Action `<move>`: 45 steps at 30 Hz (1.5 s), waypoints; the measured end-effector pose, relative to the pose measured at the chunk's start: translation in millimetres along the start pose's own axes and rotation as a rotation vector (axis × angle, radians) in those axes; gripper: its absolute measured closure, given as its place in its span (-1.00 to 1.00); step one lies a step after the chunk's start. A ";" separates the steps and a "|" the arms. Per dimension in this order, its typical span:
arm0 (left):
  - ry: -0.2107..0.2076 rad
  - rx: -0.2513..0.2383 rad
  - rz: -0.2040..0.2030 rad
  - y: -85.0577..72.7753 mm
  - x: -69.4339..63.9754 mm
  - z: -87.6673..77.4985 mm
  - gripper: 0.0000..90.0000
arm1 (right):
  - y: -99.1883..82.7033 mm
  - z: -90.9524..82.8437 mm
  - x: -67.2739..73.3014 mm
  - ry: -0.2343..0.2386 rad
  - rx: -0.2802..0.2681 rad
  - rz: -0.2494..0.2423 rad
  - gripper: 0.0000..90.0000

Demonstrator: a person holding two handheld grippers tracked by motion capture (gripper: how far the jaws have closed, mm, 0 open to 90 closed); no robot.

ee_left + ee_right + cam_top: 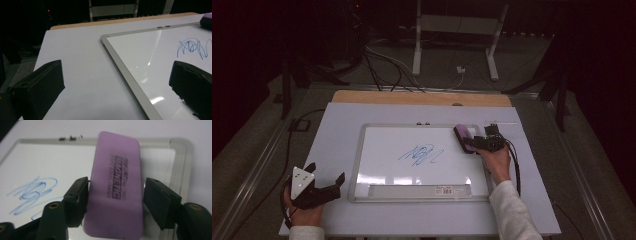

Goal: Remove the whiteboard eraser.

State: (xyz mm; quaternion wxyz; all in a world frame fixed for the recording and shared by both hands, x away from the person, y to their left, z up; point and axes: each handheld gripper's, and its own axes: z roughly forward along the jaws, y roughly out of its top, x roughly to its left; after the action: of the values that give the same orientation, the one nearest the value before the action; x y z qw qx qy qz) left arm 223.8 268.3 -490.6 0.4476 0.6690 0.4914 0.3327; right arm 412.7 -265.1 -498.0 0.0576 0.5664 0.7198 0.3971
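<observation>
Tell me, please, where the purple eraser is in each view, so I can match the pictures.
High view: the eraser lies on the whiteboard's upper right corner, at the right gripper.
Left gripper view: its end peeks in at the top right edge.
Right gripper view: centre, between the jaws.
Shared landmark: the blue scribble.

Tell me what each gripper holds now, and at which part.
The right gripper has the purple eraser between its jaws, across its long sides near the lower half; the right jaw may not touch, so a firm hold cannot be told. The left gripper is open, holding nothing.
</observation>
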 end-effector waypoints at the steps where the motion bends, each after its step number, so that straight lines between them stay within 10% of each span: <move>1: 0.000 0.000 0.000 0.1 -0.3 -0.2 -0.99 | -0.9 1.8 -0.2 -0.002 0.011 0.002 -0.16; 21: 0.000 0.001 0.003 0.1 -0.6 0.0 -0.99 | 0.1 -6.6 9.6 -0.002 -0.030 -0.031 -0.09; 45: 0.002 0.001 0.002 -0.1 -0.7 0.5 -0.99 | 5.6 -8.9 56.1 0.021 -0.048 -0.164 -0.09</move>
State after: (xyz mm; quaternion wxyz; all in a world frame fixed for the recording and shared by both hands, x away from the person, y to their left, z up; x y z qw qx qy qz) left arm 224.0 267.5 -490.9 0.4463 0.6695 0.4912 0.3335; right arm 392.5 -221.1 -467.9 0.0960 0.4997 0.7547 0.4142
